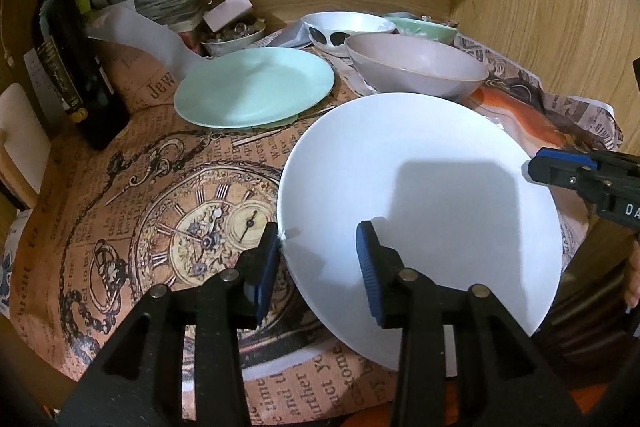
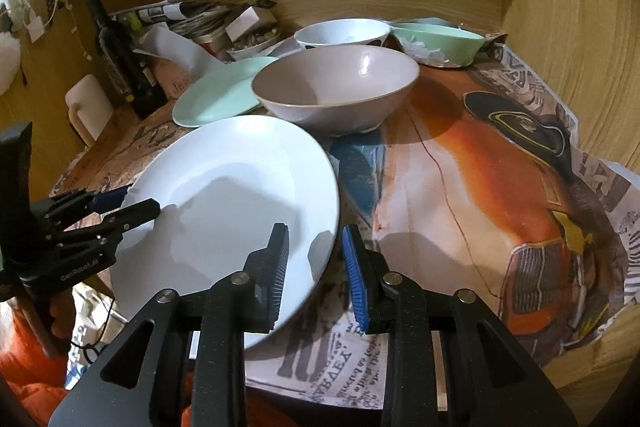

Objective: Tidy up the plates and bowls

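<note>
A white plate (image 1: pixel 420 195) lies on the paper-covered table, also in the right wrist view (image 2: pixel 228 203). My left gripper (image 1: pixel 318 263) is open, its jaws straddling the plate's left rim. My right gripper (image 2: pixel 314 267) is open, straddling the plate's right rim; it shows at the right edge of the left wrist view (image 1: pixel 560 171). Behind lie a mint green plate (image 1: pixel 254 87), a pinkish-grey bowl (image 1: pixel 416 69), a white bowl with black dots (image 1: pixel 348 29) and a green bowl (image 1: pixel 426 27).
A dark bottle (image 1: pixel 68 67) stands at the left. Papers, a small box and a dish of small items (image 1: pixel 232 35) crowd the back left. Wooden walls close the back and right. The table (image 2: pixel 480 167) is covered in printed paper.
</note>
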